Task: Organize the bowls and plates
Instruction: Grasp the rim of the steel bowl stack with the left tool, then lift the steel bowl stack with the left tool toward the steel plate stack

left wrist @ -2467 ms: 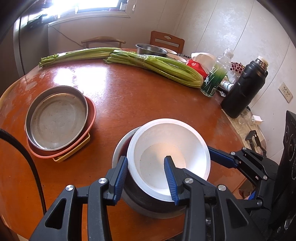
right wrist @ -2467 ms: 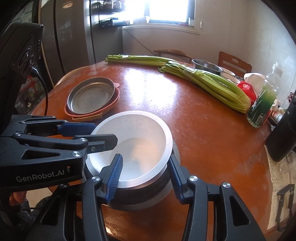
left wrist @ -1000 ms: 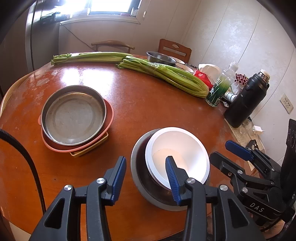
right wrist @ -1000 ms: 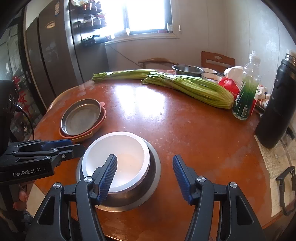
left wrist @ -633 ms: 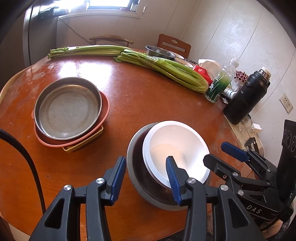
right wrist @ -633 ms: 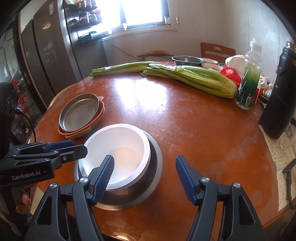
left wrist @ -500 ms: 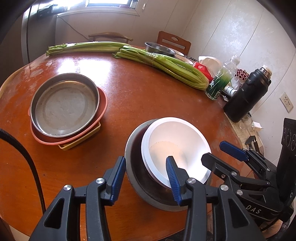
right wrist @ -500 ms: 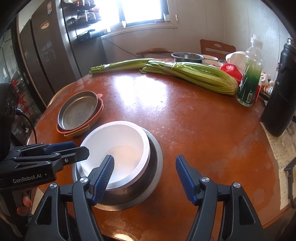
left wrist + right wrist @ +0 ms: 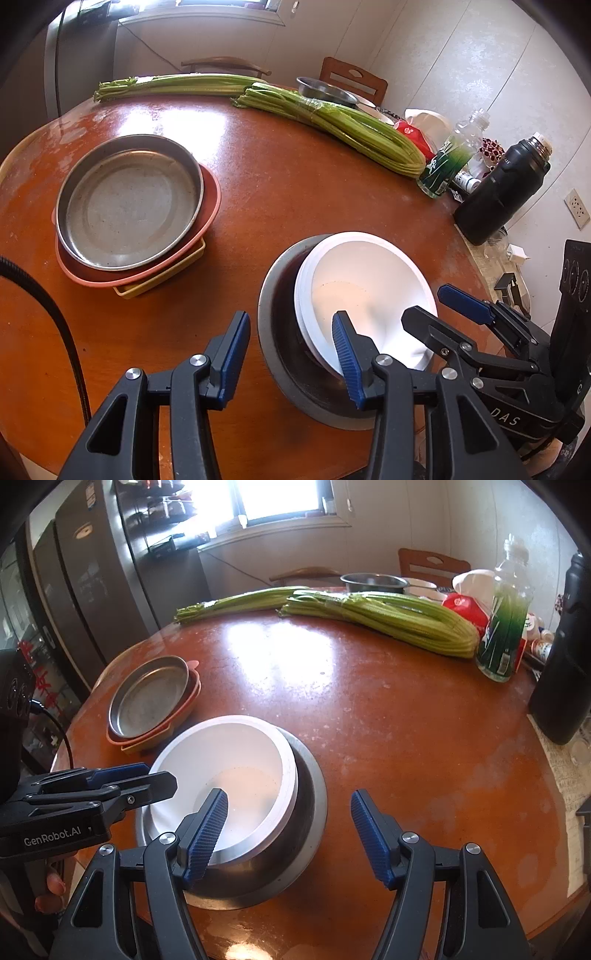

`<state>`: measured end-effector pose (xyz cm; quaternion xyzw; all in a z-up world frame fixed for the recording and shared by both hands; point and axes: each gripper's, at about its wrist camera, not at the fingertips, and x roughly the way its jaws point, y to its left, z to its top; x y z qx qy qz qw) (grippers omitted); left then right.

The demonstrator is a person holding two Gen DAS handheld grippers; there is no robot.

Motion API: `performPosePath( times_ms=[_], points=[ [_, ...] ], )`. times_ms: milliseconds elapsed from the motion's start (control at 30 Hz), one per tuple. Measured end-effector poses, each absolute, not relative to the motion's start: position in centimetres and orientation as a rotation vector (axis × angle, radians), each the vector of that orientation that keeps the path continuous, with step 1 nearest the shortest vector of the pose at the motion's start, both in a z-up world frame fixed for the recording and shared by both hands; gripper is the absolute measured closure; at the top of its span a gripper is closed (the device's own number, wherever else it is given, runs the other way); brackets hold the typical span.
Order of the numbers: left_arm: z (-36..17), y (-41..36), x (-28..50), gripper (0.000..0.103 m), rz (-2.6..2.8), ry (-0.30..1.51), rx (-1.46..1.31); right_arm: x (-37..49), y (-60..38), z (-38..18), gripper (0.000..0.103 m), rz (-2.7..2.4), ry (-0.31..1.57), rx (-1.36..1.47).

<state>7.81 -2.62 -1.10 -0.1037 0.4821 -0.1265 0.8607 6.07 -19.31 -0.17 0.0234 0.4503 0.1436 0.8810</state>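
While the white bowl [image 9: 364, 291] sits nested in the steel bowl [image 9: 280, 354], the left gripper [image 9: 291, 354] and right gripper [image 9: 288, 834] hang spread apart, holding nothing, just behind them.

I see a round wood table [image 9: 388, 716] w/ window [image 9: 280, 498] glare on it; behind table: two chairs [image 9: 432, 563], white panelled walls, dark fridge [image 9: 92, 579] left of window.

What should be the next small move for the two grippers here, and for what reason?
Probably pull both grippers back from the stack. The white bowl already sits inside the metal bowl, leaning a little toward one side, and neither the left gripper nor the right gripper holds anything; both are open. If the lean matters, first nudge the white bowl level.
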Motion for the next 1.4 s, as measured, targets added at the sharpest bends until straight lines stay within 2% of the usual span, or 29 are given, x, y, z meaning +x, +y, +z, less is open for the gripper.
performPosePath(
  times_ms=[633,1400],
  points=[
    [-2.8,-3.6,9.0,0.052,-0.301,1.063,-0.251,6.5,-18.5,-2.3,0.032,0.387,1.02,0.093],
    [-2.8,-3.1,9.1,0.051,-0.305,1.068,-0.269,6.5,-16.9,-1.4,0.031,0.413,1.005,0.054]
  ],
)
